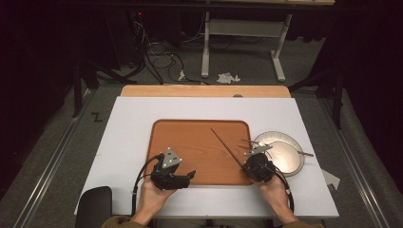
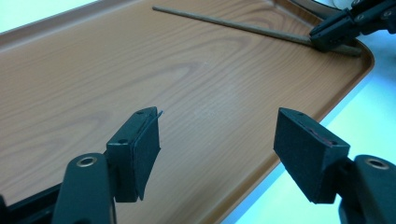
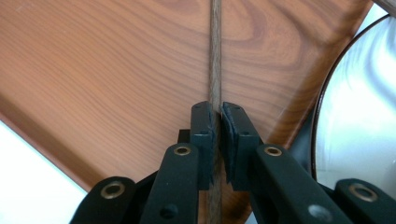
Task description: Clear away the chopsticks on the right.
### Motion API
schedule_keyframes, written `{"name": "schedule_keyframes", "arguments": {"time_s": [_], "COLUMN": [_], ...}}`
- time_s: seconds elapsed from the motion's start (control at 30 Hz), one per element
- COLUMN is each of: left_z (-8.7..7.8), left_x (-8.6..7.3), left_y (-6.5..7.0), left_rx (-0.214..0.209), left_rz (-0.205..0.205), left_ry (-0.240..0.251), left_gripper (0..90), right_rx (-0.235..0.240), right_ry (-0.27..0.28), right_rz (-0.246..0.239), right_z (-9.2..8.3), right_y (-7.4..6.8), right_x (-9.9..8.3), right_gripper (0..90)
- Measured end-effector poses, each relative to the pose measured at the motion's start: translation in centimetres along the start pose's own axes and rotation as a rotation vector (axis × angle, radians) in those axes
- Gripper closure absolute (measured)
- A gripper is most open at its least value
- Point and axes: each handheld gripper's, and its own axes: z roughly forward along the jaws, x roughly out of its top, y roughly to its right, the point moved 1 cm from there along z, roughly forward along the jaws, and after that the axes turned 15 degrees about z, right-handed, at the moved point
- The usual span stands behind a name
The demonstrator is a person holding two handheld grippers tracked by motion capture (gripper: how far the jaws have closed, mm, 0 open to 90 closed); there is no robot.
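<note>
One chopstick | your right claw pinched it near its thick end | left claw gaped empty | judged light, stiff, slippery; likely to pivot.

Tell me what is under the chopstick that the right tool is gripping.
Under the chopstick lies the wooden tray, its grain plain on both sides. The right tool is clamped on the stick and covers the tray just beneath it.

A chopstick lies across the tray; a plate sits just right.
</note>
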Motion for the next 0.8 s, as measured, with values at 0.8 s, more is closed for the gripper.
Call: {"name": "schedule_keyframes", "arguments": {"time_s": [0.8], "left_z": [0.3], "left_x": [0.0], "left_y": [0.4], "left_rx": [-0.017], "left_rz": [0.028], "left_ry": [-0.023], "left_gripper": [31.4], "right_rx": [0.008], "right_ry": [0.088], "right_rz": [-0.075], "right_z": [-1.3], "right_y": [-1.3], "right_x": [-0.1], "right_gripper": [67.8]}}
